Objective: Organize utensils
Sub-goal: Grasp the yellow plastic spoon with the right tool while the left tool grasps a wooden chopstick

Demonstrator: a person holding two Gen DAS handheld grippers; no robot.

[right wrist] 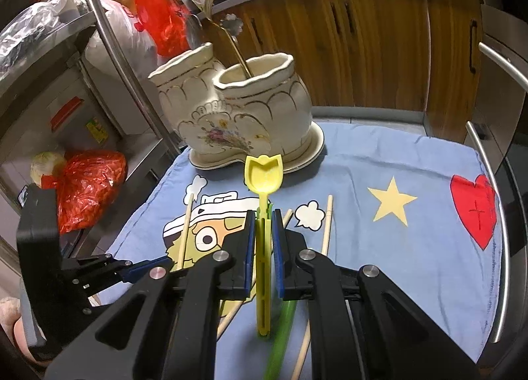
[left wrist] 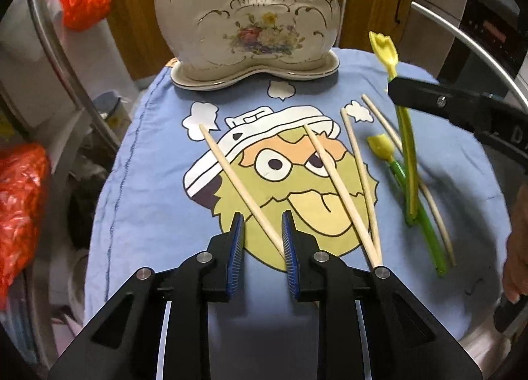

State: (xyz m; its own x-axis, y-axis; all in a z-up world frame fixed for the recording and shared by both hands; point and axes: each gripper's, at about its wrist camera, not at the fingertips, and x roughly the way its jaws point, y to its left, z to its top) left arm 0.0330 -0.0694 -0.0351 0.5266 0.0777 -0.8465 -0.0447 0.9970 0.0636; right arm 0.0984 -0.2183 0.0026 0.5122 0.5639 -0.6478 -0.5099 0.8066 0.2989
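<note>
Tongs first: right tongs are clamped on the stem of a yellow spoon. Blue pads sit on either side of it, and the tulip-shaped bowl points ahead at the holder. The grip is well below the bowl, probably so the bowl end can lead into a pocket with nothing of the tongs in the way. The spoon appears to be lifted off the cloth, short of the holder and not yet over its rim. Left tongs stand part open, and a chopstick lies slantwise through the gap. It is close against one pad, and I cannot tell whether it touches; it is not pinched. My reading is that they are lined up for a pick, low over the cloth on the near side of the holder. Three more chopsticks lie loose in front of the holder, off to the side of the right tongs. Two cross at their near ends, and one runs under a green-stemmed spoon flat on the cloth. The holder is a cream twin-pocket pot on its own saucer at the cloth's far edge. A metal spoon already stands in its lower pocket, which suggests spoons go there and chopsticks in the taller one. Most of the sorting is still to do.
</note>
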